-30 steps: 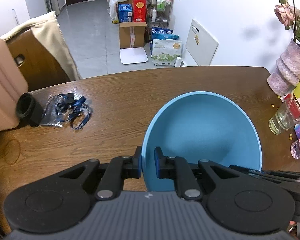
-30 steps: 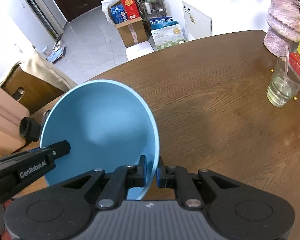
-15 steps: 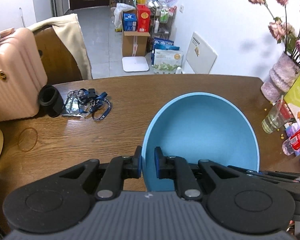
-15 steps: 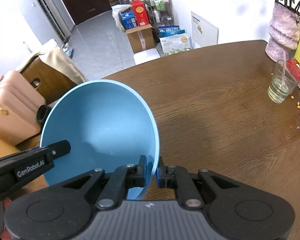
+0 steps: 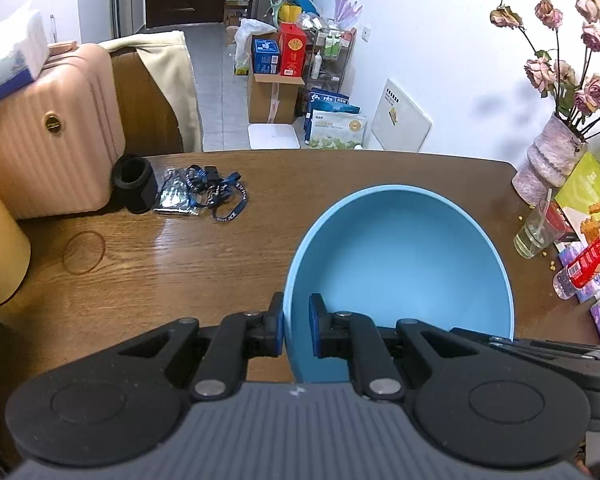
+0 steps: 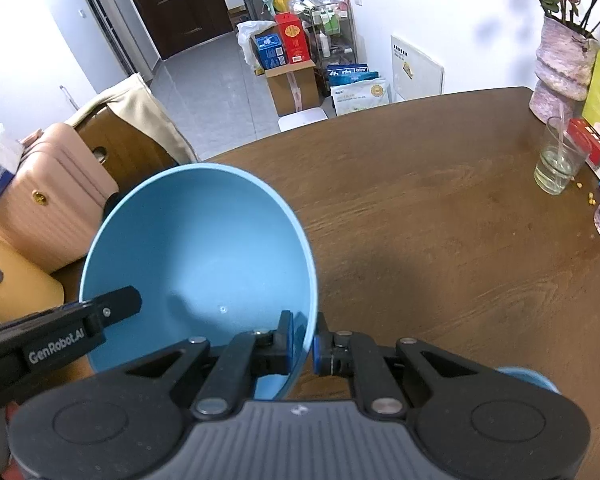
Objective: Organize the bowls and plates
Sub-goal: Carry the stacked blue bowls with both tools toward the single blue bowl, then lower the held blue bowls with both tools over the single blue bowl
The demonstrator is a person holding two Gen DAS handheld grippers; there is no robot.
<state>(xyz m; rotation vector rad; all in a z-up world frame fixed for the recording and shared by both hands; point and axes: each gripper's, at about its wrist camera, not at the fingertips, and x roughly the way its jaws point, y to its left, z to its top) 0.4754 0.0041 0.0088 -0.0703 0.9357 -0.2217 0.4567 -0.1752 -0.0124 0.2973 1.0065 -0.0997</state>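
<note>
A large blue bowl (image 5: 400, 256) is held in the air above the brown wooden table (image 5: 204, 264) by both grippers. My left gripper (image 5: 296, 330) is shut on the bowl's left rim. My right gripper (image 6: 303, 344) is shut on the bowl's (image 6: 196, 256) right rim. The left gripper's finger also shows in the right wrist view (image 6: 112, 308) at the bowl's far side. The bowl is empty. A small part of another blue object (image 6: 528, 376) peeks out behind the right gripper's body.
A pink suitcase (image 5: 44, 136), a black cylinder (image 5: 134, 184) and a blue lanyard with a packet (image 5: 204, 196) lie at the table's left. A glass (image 6: 556, 164), a vase of flowers (image 6: 560, 60), boxes and a bottle (image 5: 584, 268) stand at the right.
Both grippers have lifted the bowl higher and pulled back, so more of the table, the suitcase and the room shows. The grips on the rim have not changed.
</note>
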